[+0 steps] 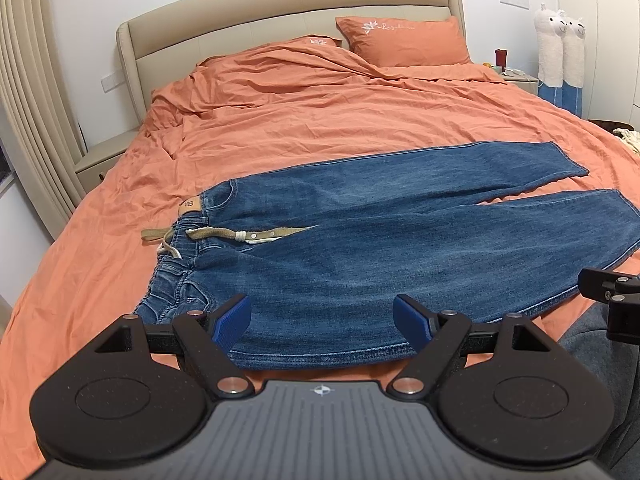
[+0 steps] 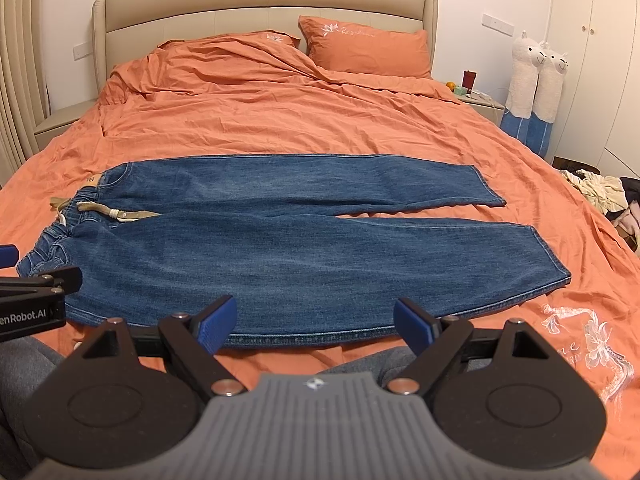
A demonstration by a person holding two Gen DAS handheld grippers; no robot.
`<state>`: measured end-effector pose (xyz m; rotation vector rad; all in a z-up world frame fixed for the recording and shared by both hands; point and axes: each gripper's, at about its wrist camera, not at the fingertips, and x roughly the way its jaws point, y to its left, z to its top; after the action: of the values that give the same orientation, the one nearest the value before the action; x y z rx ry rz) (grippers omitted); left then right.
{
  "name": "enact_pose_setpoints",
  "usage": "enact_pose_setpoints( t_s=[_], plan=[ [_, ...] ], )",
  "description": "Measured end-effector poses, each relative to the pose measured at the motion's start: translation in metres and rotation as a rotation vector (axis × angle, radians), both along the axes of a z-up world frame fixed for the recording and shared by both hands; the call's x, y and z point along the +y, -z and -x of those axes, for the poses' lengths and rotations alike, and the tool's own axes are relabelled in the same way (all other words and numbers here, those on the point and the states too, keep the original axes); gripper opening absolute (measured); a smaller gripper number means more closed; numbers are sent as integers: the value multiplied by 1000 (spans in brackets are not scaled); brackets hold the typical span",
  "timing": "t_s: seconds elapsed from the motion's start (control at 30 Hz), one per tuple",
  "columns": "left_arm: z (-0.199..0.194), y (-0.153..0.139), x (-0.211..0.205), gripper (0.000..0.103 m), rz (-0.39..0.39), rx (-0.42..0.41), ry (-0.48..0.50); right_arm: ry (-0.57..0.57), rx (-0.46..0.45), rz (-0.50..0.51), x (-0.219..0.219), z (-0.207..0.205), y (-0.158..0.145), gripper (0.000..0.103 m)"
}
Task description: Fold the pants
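Ok, jeans [image 2: 280, 240] laid flat across the orange duvet [image 2: 280, 120], waistband to the left, both legs running out right w/ a sliver of bedding showing between them near the hems. Left gripper [image 1: 322, 320] hovers just over the near side seam up by the waist end, jaws wide apart, nothing in them. Right gripper [image 2: 314, 320] same story further along the near leg, blue pads [image 2: 216, 326] spread and empty. Nothing folded yet, so this looks like the very start. Denim's heavyish and fairly stiff, prob won't slip once pinched, but it'll drag on that soft, wrinkly cover rather than slide clean. That tan drawstring [image 1: 224, 234] is flopped loose over the front and could snag or trail out of the fold. Best bite imo: the near outer seam edge, one gripper by the waistband corner, the other toward the near hem [image 2: 560, 276], then carry the near leg over onto the far one.
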<state>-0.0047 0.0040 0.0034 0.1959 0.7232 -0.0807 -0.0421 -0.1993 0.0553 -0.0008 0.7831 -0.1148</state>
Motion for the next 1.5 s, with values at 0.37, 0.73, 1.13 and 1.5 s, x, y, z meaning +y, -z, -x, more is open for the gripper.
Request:
enact_pose_setpoints(
  t_s=[0.37,0.73,1.13,1.5],
  plan=[
    [1,-2,-2,94,-3,-2,1,-2,-4,0,0,3,-3,82],
    [1,-1,-2,94,-2,-3,2,-4,-6,1,3,4,-5,82],
    [1,-1,-2,94,-2,-3,0,-6,-7,-1,5,4,-6,82],
    [2,-3,-3,94,3,-4,3,-6,-5,-2,4,5,-7,82]
  ],
)
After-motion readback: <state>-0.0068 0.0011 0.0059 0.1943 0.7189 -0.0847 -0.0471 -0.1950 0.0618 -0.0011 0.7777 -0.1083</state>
